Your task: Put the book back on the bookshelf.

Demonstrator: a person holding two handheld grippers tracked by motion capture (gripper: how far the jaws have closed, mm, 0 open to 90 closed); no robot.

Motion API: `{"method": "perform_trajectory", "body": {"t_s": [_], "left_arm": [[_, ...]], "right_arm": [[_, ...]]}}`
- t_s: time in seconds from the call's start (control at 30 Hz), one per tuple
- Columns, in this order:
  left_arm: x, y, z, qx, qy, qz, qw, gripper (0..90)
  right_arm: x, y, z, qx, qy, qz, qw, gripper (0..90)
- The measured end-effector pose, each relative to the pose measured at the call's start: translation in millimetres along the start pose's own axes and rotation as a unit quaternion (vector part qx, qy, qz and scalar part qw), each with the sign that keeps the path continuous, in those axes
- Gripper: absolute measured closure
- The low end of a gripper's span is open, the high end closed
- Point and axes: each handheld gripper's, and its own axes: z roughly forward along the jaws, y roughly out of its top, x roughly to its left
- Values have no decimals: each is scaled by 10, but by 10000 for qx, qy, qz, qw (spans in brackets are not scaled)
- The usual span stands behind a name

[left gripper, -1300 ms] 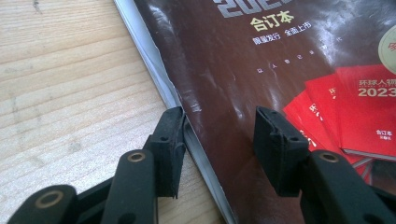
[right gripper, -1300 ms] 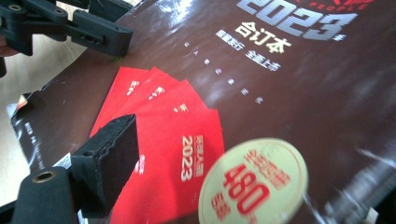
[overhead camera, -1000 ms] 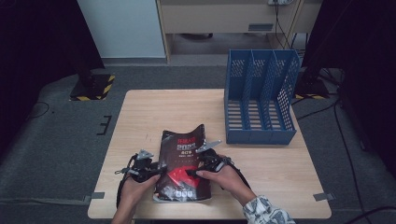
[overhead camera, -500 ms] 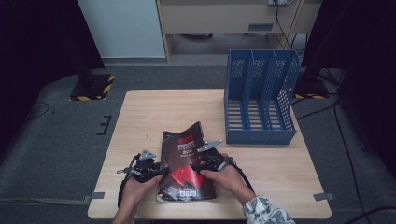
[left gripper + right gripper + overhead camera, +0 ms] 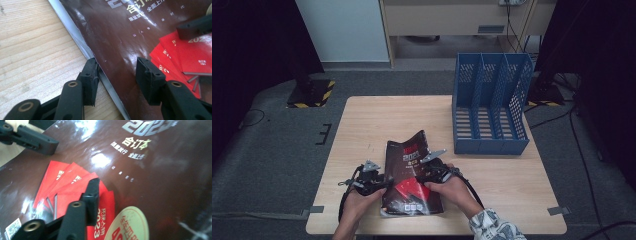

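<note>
A thick magazine (image 5: 409, 175) with a glossy dark brown cover and a red fan print lies on the wooden table (image 5: 377, 120), its far right corner curled up. My left gripper (image 5: 384, 182) grips its left edge. In the left gripper view (image 5: 117, 72) one jaw sits under the pale page edge and the other on the cover (image 5: 125, 37). My right gripper (image 5: 422, 175) comes in from the right and its jaws have just been closing. One of its jaws lies on the cover (image 5: 150, 170); the other is hidden beneath the magazine.
A blue three-slot file holder (image 5: 489, 107) stands at the table's back right. Bare tabletop stretches behind the magazine and to its left. Dark floor surrounds the table, and a striped black-and-yellow base (image 5: 312, 92) sits off its far left corner.
A second ago the magazine's far end was tilted up off the table. Now it lies nearly flat. Both hands have kept their places at its two sides.
</note>
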Motion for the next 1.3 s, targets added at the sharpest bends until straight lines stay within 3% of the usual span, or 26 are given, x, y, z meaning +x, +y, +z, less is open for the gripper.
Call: {"method": "perform_trajectory", "body": {"t_s": [0.13, 0.3, 0.43, 0.7, 1.0, 1.3], "left_arm": [[-7, 2, 6, -4, -63, -13, 10000, 527], [-19, 28, 21, 28, -223, -86, 9997, 406], [-10, 45, 12, 6, -119, -28, 9999, 273], [39, 36, -1, -37, -375, -234, 9990, 148], [-19, 31, 56, 56, -650, -169, 9977, 127], [-72, 44, 85, 39, -895, -149, 9959, 192]], "right_arm": [[-18, 16, -24, -116, -93, 70, 9999, 721], [-38, 33, -73, -302, -91, 171, 9994, 802], [-22, 74, -147, -484, -75, -22, 9988, 825], [-25, 136, -352, -803, -85, -219, 9965, 857], [-43, 206, -550, -1082, -34, -326, 9936, 868], [-35, 259, -612, -1215, 12, -327, 9921, 869]]}}
